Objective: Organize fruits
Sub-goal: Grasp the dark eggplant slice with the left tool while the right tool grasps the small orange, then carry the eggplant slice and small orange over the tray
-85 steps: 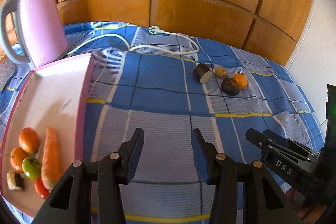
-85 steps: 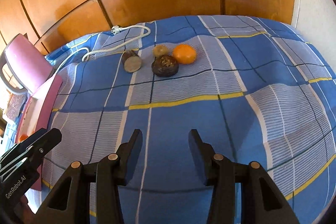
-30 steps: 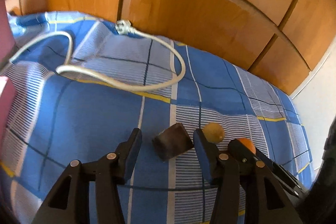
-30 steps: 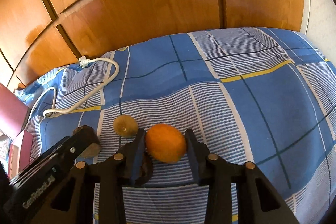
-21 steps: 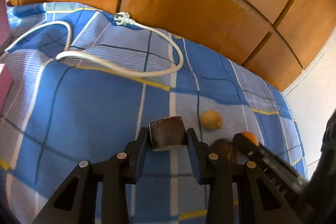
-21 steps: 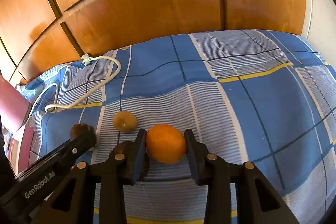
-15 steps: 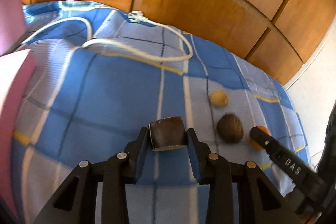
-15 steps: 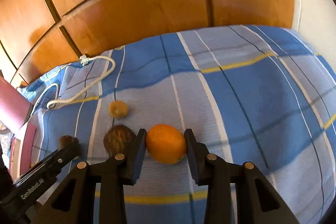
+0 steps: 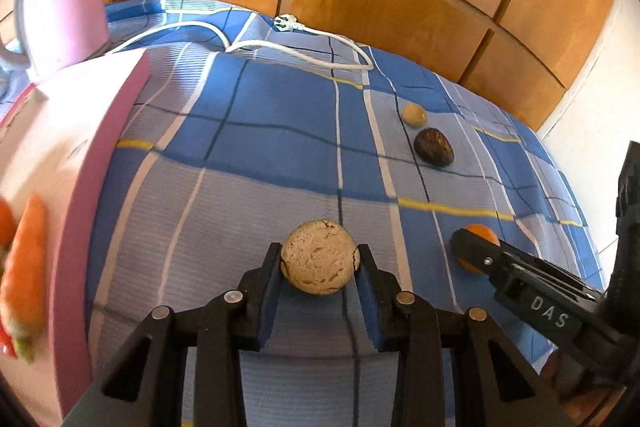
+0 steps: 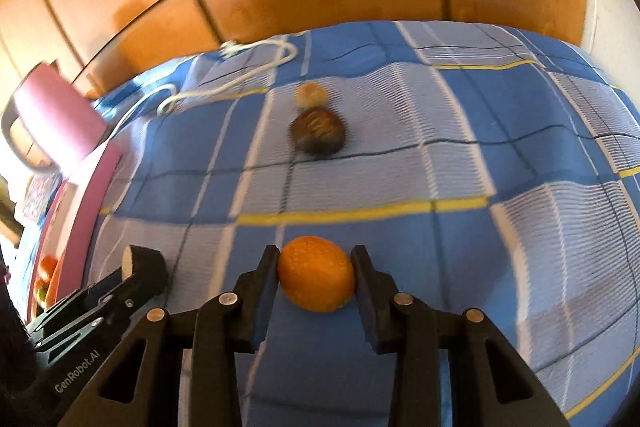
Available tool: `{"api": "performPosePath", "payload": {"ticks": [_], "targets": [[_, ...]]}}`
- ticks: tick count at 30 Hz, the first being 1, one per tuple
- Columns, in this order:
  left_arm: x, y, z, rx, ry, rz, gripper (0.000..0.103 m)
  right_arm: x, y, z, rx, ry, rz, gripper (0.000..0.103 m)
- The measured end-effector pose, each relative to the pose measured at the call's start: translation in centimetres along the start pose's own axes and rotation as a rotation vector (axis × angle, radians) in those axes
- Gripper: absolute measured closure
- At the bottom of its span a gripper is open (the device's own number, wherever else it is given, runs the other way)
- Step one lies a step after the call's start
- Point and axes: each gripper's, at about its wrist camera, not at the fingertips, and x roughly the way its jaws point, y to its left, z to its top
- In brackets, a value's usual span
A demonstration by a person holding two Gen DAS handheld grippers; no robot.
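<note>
Above the blue checked cloth (image 9: 280,131), beside the pink tray (image 9: 60,155), the left gripper (image 9: 318,259) is clenched on a cut fruit piece (image 9: 318,257) and the right gripper (image 10: 315,277) on an orange (image 10: 316,279). Both loads should probably travel level over the tray rim before release, so neither round piece rolls off.

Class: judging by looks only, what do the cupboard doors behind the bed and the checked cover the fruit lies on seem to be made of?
Cupboard doors: wood or wood veneer, orange-brown, glossy; bright window glare reflects off the panels. Checked cover: woven fabric, matte, blue with yellow and white lines; it ripples and folds softly, with fine ribbed stripes in the pale squares.
</note>
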Motion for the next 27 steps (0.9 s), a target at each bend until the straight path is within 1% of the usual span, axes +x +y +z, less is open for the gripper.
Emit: {"api": "performPosePath", "payload": {"ticks": [12, 17, 27], "targets": [[-2.7, 1.7, -2.2, -0.01, -0.008, 0.028, 0.067, -1.0, 2.8, -3.2, -0.073, -0.002, -0.029, 0.067], [-3.3, 2.0, -2.6, -0.008, -0.013, 0.035, 0.067, -1.4, 3.6, -4.0, -0.096, 0.002, -0.025, 0.067], [-5.1, 2.5, -2.7, -0.009, -0.049, 0.04, 0.067, -1.7, 5.6, -5.2, -0.152, 0.018, -0.011, 0.067]]}}
